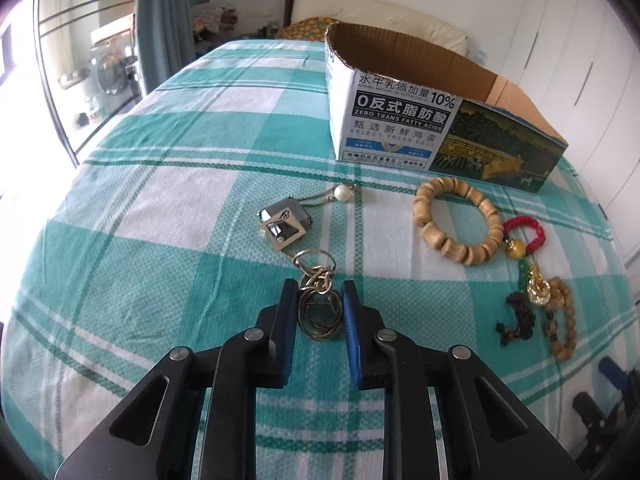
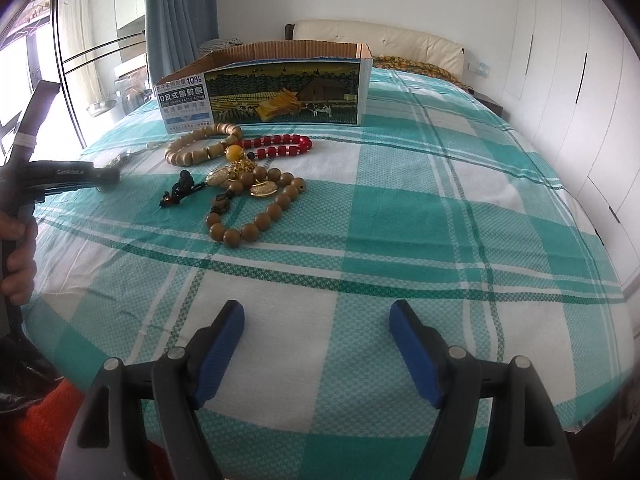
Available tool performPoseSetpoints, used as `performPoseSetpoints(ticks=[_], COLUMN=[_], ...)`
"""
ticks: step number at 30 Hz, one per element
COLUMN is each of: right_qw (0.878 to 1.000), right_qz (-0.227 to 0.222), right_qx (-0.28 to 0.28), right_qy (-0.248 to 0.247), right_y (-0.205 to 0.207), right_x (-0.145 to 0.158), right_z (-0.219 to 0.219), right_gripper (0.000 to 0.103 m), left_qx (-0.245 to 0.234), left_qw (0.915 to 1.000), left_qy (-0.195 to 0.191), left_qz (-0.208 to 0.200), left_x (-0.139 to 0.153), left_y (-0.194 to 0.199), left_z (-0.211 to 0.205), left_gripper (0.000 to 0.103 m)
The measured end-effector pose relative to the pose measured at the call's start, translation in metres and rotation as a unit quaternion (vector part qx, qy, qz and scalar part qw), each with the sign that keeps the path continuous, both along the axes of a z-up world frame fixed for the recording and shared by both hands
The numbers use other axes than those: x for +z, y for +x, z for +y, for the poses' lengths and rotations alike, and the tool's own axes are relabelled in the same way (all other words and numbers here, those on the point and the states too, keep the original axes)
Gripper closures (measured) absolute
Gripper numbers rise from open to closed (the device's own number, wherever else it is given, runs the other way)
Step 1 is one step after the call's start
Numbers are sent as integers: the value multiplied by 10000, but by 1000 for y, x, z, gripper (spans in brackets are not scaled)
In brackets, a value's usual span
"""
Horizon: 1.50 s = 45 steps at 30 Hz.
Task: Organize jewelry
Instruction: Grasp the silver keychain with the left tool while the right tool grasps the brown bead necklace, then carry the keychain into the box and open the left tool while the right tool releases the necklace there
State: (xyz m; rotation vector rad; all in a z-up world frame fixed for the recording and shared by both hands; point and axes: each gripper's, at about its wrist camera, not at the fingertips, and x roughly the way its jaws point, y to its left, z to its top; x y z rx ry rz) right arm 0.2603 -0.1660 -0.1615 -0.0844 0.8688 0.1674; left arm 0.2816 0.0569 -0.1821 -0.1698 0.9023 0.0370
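Observation:
My left gripper (image 1: 320,292) is open, its jaws on either side of a coiled metal chain (image 1: 318,308) lying on the bedspread. The chain leads to a silver square pendant (image 1: 285,224) and a pearl (image 1: 343,193). A tan wooden bracelet (image 1: 456,220), a red bead bracelet (image 1: 528,236) and a brown bead bracelet with gold charms (image 1: 560,320) lie to the right. The open cardboard box (image 1: 400,120) stands behind. My right gripper (image 2: 318,316) is open and empty, low over the bed, well short of the brown bead bracelet (image 2: 256,208) and red beads (image 2: 280,146).
The green and white checked bedspread (image 2: 400,220) covers the bed. In the right wrist view the left gripper and the hand holding it (image 2: 20,240) sit at the left edge. White wardrobes (image 2: 580,80) line the right wall.

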Motion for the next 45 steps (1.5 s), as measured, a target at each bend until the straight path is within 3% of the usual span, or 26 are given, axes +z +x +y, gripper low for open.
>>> performPoseSetpoints(ticks=[11, 20, 27, 35, 36, 37, 38, 41, 45], right_qw=[10000, 9987, 9943, 9942, 9947, 9951, 9951, 9952, 9924], right_qz=[89, 133, 67, 295, 142, 124, 131, 222, 60], right_qx=[-35, 66, 773, 968, 973, 971, 970, 814, 633], right_qy=[-20, 482, 734, 369, 287, 151, 108, 501, 1057], right_y=[2, 14, 32, 72, 72, 72, 73, 73, 67], right_x=[1, 13, 29, 5, 5, 3, 3, 13, 48], right_z=[0, 2, 34, 70, 72, 74, 75, 59, 27], right_gripper=[26, 28, 58, 66, 69, 73, 87, 89, 89], left_qx=[-78, -103, -114, -118, -118, -121, -119, -112, -144], left_qw=[9989, 9993, 9996, 9997, 9997, 9997, 9997, 9992, 9980], left_qy=[-445, -344, -257, -208, -203, -192, -197, -369, -601], left_qz=[89, 57, 46, 61, 58, 63, 69, 132, 129], left_x=[1, 0, -1, -1, -1, -1, -1, 0, 9], left_y=[-46, -52, -52, -52, -52, -52, -51, -49, -46], left_z=[14, 12, 11, 10, 10, 10, 10, 13, 17], left_gripper=[83, 83, 83, 83, 83, 83, 83, 83, 84])
